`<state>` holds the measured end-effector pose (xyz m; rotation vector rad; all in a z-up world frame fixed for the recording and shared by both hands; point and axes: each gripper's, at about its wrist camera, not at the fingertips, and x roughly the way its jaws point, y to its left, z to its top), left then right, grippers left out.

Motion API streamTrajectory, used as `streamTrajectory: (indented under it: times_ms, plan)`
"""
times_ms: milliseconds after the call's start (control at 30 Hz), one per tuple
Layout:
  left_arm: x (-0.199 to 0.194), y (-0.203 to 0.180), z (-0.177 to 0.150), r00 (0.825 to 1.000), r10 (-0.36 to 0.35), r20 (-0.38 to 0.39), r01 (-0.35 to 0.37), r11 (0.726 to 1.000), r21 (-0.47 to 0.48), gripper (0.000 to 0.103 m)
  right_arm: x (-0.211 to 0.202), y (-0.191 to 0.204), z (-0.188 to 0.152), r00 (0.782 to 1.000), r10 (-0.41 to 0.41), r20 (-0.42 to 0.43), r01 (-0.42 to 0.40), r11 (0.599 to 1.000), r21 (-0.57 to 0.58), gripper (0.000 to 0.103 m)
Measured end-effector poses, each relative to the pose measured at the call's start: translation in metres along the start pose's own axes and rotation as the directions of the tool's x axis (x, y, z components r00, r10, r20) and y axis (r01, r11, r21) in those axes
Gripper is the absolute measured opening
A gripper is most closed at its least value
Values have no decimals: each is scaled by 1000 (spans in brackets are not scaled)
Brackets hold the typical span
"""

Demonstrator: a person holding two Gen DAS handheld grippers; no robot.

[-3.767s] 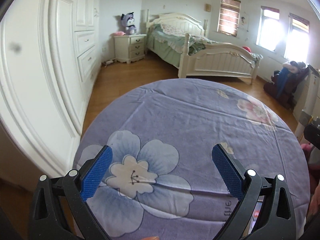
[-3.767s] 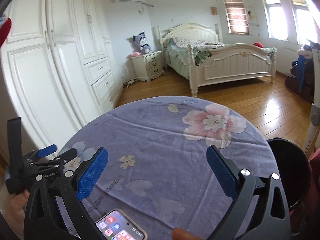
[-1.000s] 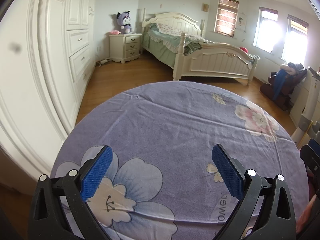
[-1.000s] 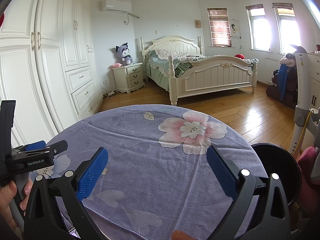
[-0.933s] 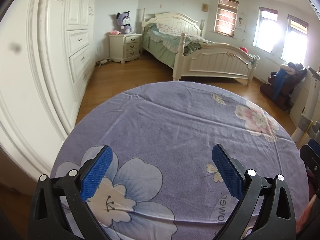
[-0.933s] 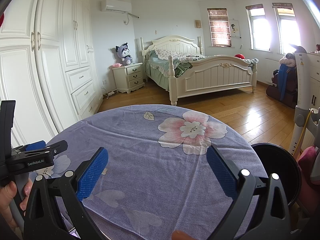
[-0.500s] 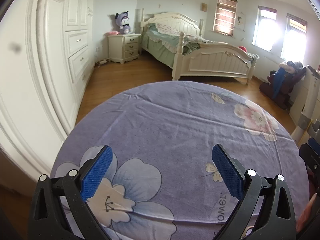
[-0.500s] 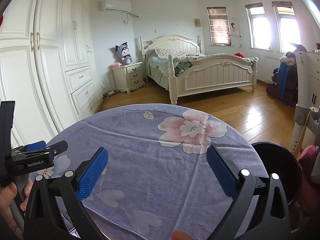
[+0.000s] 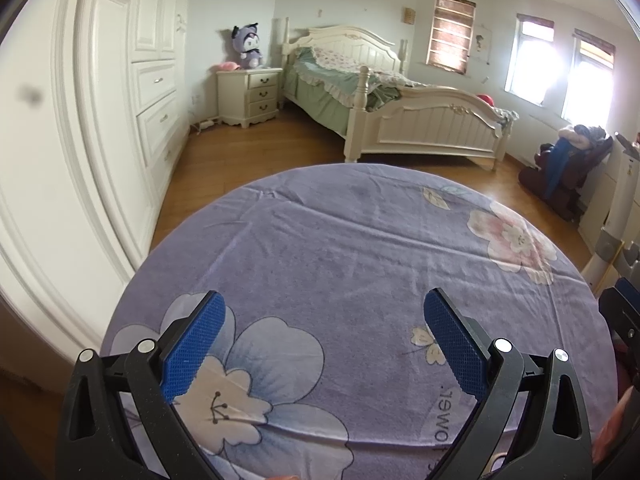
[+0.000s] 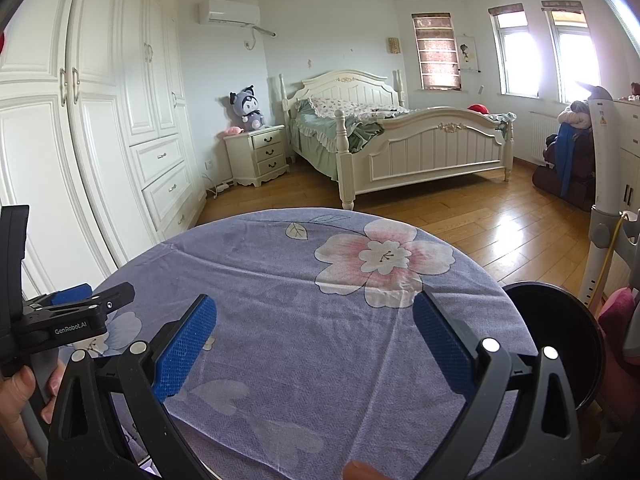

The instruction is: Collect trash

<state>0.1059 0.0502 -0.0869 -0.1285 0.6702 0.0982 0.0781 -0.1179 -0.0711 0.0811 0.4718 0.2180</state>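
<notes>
Both grippers held wide open and empty over a round table; no trash is seen.

Left wrist view: the left gripper is spread above the floral tablecloth, nothing between its pads. Right wrist view: the right gripper is likewise spread and empty, and a black bin stands just beside the table's right edge. The cloth fits a surface either cleared or awaiting litter, so no step can be judged.

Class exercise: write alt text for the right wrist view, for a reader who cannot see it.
The open, empty right gripper hovers over a round table draped in a purple floral cloth, with a black bin at the table's right edge. The left gripper shows at far left, and a white bed stands behind.
</notes>
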Motion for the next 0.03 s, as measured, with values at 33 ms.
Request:
streamTrajectory:
  times_ms: [33]
  plan:
    - [0,0,0,1000,-1,0,1,1000,0,98,0,1,0,1000,0,0,0,1000,0,98]
